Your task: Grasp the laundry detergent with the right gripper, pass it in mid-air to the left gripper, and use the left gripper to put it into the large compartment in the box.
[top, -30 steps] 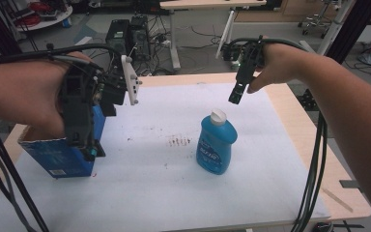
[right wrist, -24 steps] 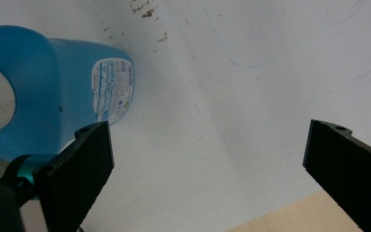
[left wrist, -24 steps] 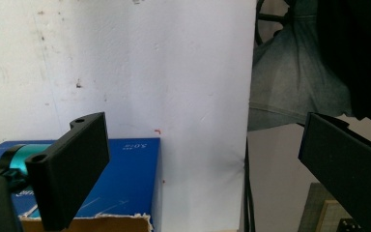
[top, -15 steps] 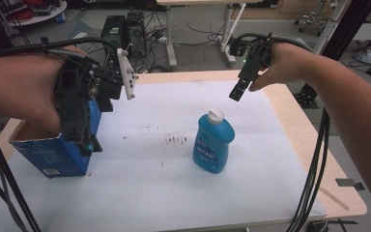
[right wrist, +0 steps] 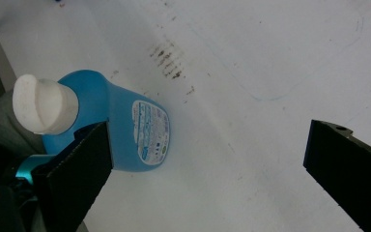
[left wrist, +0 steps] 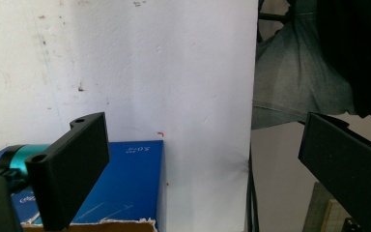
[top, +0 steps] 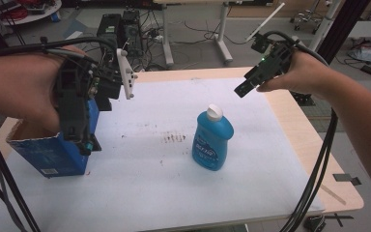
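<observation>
The right tool [top: 244, 89] hangs in the air above and behind the blue bottle [top: 212, 142], jaws spread wide with nothing between them, pointed down and forward at the white cap [top: 214, 111]. From where I stand the risk looks plain enough: the bottle stands upright on its narrow base, so if one jaw comes in off-centre and clips the cap or shoulder before the other closes, it could tip or skid across the white worktop [top: 174, 188]. In the right gripper view the bottle [right wrist: 121, 125] sits far over by one jaw rather than between the two, so the aim seems to need correcting first. The right hand [top: 302, 72] is held high, wrist bent down. Well to the left of the bottle, the left tool [top: 84, 140] hovers over an open blue carton [top: 53, 154], jaws also wide apart and empty; a careless drop there could crush the carton's torn rim.
</observation>
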`<control>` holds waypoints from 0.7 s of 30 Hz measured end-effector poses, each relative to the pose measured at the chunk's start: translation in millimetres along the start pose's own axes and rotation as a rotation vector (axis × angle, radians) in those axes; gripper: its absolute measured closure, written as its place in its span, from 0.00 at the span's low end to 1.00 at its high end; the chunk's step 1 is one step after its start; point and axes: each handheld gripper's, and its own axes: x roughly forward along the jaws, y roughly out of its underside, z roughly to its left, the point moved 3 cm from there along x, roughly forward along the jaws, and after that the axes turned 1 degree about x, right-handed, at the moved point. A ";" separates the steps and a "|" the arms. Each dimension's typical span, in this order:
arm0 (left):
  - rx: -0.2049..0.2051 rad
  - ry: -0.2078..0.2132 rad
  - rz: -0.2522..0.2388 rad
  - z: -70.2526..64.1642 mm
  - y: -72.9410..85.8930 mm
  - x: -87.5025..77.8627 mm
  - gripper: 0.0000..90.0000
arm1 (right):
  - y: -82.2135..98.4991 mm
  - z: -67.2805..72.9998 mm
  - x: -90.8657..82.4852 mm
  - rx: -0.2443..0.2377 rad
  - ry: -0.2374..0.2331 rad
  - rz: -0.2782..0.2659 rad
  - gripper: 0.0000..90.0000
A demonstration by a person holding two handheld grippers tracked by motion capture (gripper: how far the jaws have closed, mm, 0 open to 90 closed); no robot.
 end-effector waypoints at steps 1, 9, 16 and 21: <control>0.002 0.001 0.000 0.1 0.1 0.4 0.05 | 3.5 -0.5 -0.4 0.015 0.004 -0.013 0.03; 0.001 -0.002 -0.005 0.9 1.6 3.1 0.05 | 36.8 3.5 -2.0 0.021 0.028 -0.119 0.03; 0.015 -0.005 -0.010 0.8 2.5 3.0 0.05 | 73.8 14.9 4.6 0.021 0.041 -0.207 0.03; 0.022 -0.006 -0.010 0.2 2.1 4.5 0.05 | 98.1 25.4 19.5 0.018 0.020 -0.230 0.02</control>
